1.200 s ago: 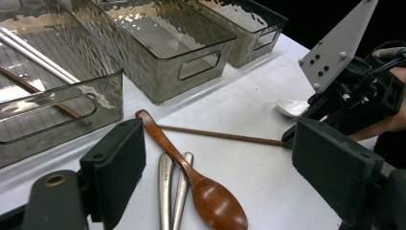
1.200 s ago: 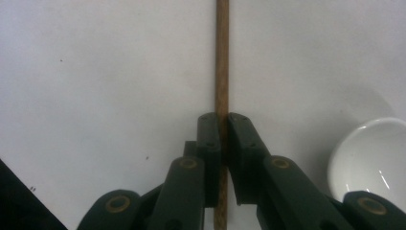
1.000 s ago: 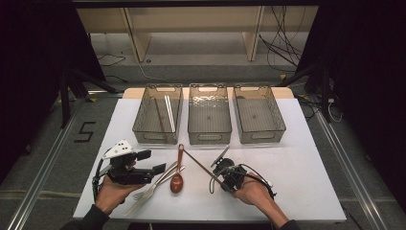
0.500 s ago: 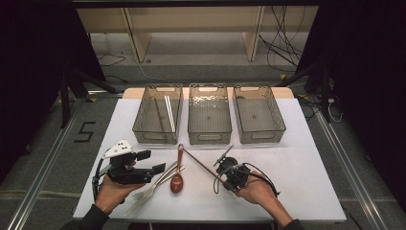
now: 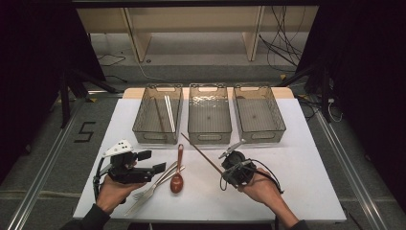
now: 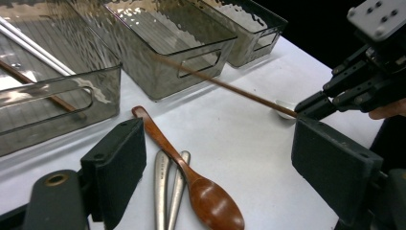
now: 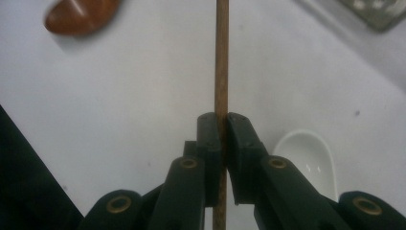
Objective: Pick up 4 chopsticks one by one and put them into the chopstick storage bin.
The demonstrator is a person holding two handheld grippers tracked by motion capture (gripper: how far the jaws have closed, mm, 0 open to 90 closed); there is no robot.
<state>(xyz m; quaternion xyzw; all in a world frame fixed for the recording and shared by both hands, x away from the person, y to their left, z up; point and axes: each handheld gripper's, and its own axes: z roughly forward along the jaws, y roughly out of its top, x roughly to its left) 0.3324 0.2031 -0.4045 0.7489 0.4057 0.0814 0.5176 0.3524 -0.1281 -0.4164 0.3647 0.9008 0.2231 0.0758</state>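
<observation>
My right gripper (image 5: pixel 224 171) (image 7: pixel 221 124) is shut on one end of a thin brown chopstick (image 5: pixel 201 152) (image 7: pixel 221 57) (image 6: pixel 225 86). The stick hangs over the white table and points toward the left bin (image 5: pixel 158 139). That bin holds a brown chopstick and pale ones. My left gripper (image 5: pixel 155 162) (image 6: pixel 220 143) stands open at the front left, its jaws on either side of a wooden spoon (image 5: pixel 177 177) (image 6: pixel 191 177) and metal cutlery handles (image 6: pixel 165 191), touching neither.
Three clear grey bins stand in a row at the back: left, middle (image 5: pixel 209 136) and right (image 5: pixel 261 134). A metal fork (image 5: pixel 148 191) lies beside the wooden spoon. A small white spoon (image 7: pixel 306 158) (image 6: pixel 285 108) rests on the table under my right gripper.
My right gripper has risen a little with the chopstick, whose far tip now sits higher, toward the bins. The left gripper has stayed put.
</observation>
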